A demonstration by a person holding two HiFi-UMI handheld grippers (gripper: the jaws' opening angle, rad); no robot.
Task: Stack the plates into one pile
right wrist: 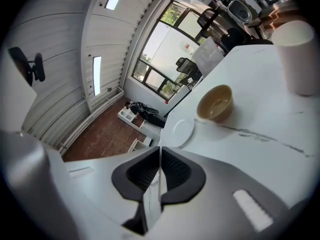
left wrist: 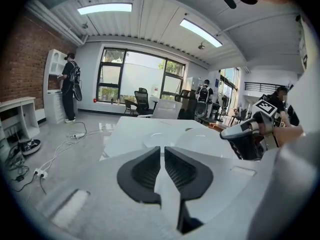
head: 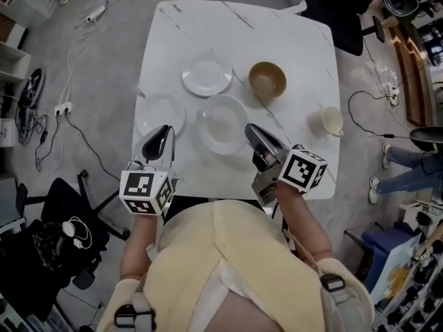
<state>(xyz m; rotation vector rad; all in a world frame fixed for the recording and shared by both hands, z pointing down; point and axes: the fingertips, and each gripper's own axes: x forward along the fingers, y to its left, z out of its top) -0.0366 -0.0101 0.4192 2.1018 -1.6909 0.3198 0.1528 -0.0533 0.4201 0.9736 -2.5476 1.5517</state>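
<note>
Plates not stacked: three lie apart on the white worktop (head: 304, 54). Taking the centre plate (head: 222, 123) as the clock centre in the head view, the far plate (head: 206, 76) is at 11 o'clock, the left plate (head: 160, 113) at 9 o'clock, the brown bowl (head: 268, 80) at 1 o'clock, and the cup (head: 332, 121) at 3 o'clock by the right edge. Left gripper (head: 163, 130): jaws together, nothing between them, tip overlapping the left plate's 5 o'clock rim in the head view. Right gripper (head: 250, 128): jaws closed too, empty, tip just beside the centre plate's 3 o'clock rim. Can't tell whether either one touches a plate.
</note>
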